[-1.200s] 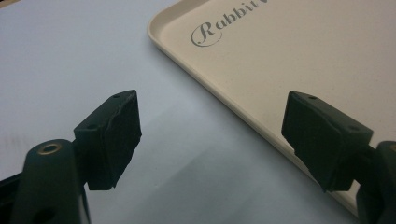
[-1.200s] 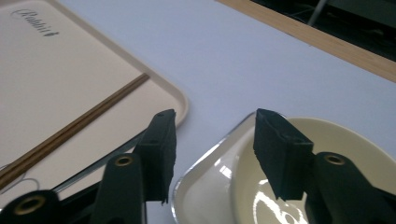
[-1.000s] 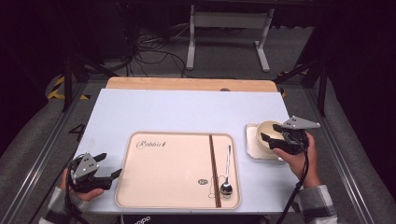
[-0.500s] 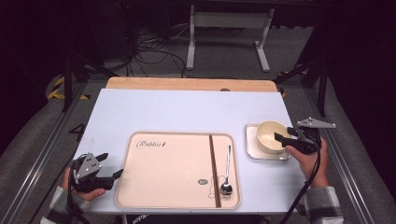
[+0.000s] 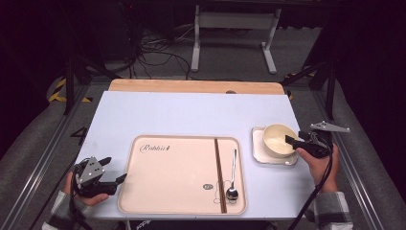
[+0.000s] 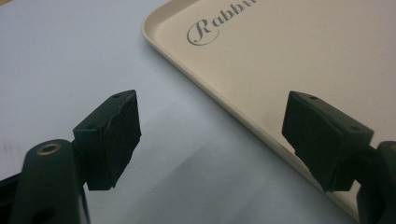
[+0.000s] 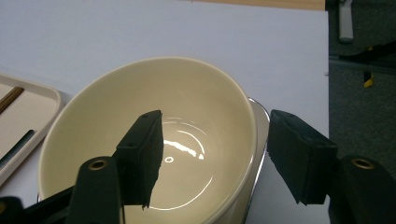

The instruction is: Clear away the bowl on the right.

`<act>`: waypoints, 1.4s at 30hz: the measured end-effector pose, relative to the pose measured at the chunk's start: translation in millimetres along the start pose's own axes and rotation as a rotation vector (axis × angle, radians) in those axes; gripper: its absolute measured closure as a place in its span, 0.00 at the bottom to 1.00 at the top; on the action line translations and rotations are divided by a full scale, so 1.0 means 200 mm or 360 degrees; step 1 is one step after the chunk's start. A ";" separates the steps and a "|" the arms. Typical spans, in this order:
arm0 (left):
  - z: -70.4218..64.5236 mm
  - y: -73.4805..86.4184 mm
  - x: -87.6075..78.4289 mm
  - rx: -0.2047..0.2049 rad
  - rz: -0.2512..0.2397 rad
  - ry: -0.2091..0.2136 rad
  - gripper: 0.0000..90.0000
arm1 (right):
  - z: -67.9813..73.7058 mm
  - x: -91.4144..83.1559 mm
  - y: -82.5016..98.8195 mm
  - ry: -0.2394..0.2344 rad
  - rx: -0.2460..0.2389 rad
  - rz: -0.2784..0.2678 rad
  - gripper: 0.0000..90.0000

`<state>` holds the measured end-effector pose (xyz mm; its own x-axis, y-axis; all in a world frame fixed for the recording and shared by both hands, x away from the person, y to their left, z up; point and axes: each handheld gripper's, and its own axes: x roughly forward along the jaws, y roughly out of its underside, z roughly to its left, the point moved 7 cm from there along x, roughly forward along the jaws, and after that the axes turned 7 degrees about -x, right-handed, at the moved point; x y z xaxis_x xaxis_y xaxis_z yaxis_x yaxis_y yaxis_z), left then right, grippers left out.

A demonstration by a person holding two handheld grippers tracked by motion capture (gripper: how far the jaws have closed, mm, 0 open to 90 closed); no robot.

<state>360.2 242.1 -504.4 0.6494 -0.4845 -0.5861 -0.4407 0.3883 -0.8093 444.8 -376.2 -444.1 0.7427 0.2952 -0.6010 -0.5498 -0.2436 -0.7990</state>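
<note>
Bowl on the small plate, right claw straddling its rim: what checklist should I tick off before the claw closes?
1. Right claw open: ok.
2. Bowl rim between the jaws, one inside, one outside: ok.
3. Pads pressing the rim: not ok, gaps show on both sides.
4. Bowl empty: ok, only glare inside.
5. Bowl seated on the small plate: ok; whether the plate would lift along, cannot tell.
6. Left claw open, by the tray edge, holding nothing: ok.

Both hand-held grippers (image 5: 117, 179) (image 5: 291, 140) open
</note>
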 end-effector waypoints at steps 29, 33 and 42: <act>0.00 0.01 0.01 0.0008 0.0019 0.0008 0.23 | -0.04 0.16 0.05 -0.0128 0.0092 0.0145 0.92; 0.00 0.01 0.01 0.0008 0.0020 0.0006 0.22 | -0.03 0.15 0.05 -0.0119 0.0060 0.0128 0.92; 0.00 0.00 0.01 0.0003 0.0016 0.0003 0.23 | -0.01 0.11 0.02 -0.0094 -0.0035 0.0080 0.92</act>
<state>361.0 242.0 -505.8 0.6438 -0.4820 -0.5944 -0.4460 0.3948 -0.8032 460.3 -371.9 -460.2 0.6901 0.3359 -0.6411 -0.5770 -0.2793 -0.7675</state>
